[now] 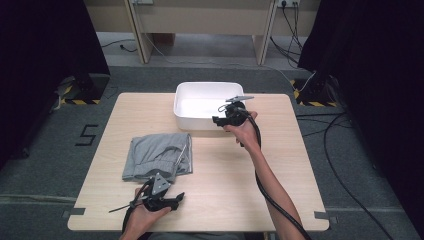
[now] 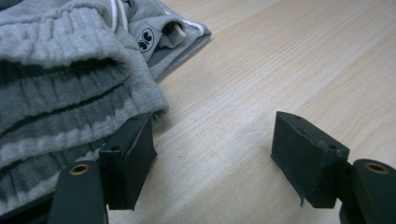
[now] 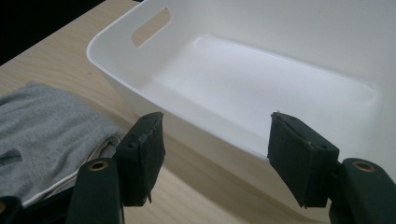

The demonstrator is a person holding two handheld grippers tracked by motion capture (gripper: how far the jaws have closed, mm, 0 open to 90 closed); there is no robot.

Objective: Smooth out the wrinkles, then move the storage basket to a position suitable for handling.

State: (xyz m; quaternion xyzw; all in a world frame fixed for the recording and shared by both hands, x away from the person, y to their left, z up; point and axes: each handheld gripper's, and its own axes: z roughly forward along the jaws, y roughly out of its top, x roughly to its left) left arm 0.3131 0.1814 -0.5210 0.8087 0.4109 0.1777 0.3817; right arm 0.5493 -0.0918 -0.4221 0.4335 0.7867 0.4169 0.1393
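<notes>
L tongs point(image 2: 212, 154) spread wide, empty, low on surface; folded grey trousers point(image 2: 70, 70) just ahead-left, probably lining up grab. R tongs point(image 3: 215, 154) agape, empty, w/ white tub point(image 3: 261, 84) directly ahead — likely drop spot.

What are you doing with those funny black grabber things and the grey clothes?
A person sits at a wooden table holding a tool in each hand. The left tool is open, low over the table beside the folded grey clothes, not gripping them. The right tool is open too, held at the near edge of the empty white tub. Nothing is picked up yet. My guess is the clothes will go into the tub.
</notes>
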